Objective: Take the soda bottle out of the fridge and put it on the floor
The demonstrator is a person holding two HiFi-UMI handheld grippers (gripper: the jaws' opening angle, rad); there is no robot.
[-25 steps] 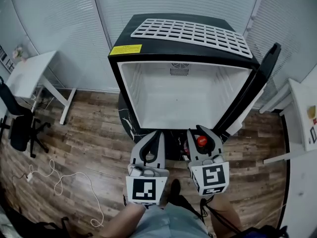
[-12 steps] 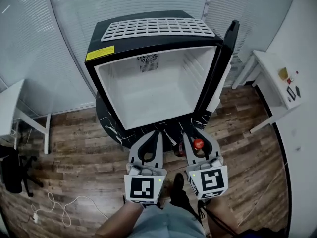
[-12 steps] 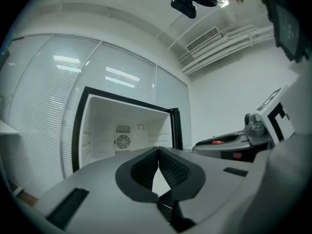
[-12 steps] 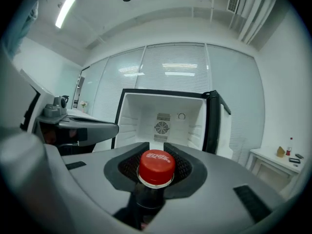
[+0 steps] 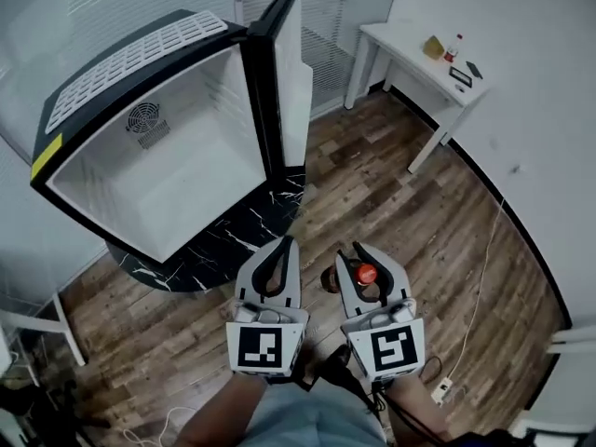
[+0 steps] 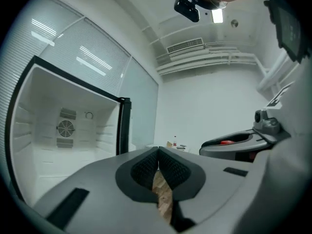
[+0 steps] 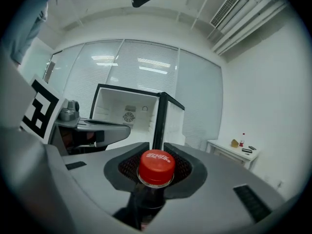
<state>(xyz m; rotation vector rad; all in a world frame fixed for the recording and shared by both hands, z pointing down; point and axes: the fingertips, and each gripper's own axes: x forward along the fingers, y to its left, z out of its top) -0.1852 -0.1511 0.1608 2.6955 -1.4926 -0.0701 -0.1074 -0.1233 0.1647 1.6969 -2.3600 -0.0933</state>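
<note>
**Head view:** the right gripper (image 5: 350, 251), lower centre, is clamped on the neck of the dark soda bottle with a red screw cap (image 5: 365, 274). The bottle is outside the black, white-lined fridge (image 5: 168, 166) at upper left and above the brown wood-plank floor (image 5: 419, 203). A neck grip probably serves to let the bottle hang upright, ready to be set down on its base. The left gripper (image 5: 286, 242), just beside it, is closed on nothing and appears idle. The fridge's open door (image 5: 284, 73) and black marbled round plinth (image 5: 233, 236) lie up-frame. A white table (image 5: 410, 49) at upper right and a thin white cable (image 5: 486, 277) along the right are well apart from the planks near the bottle, so little seems to obstruct the placing.

**Left gripper view:** the ribbed pads meet, with floor planks showing through the slit beneath them. The fridge's empty cavity fills the left.

**Right gripper view:** the red cap stands centred between the pads, which press the neck below it. The fridge lies beyond at centre and the table at lower right.
</note>
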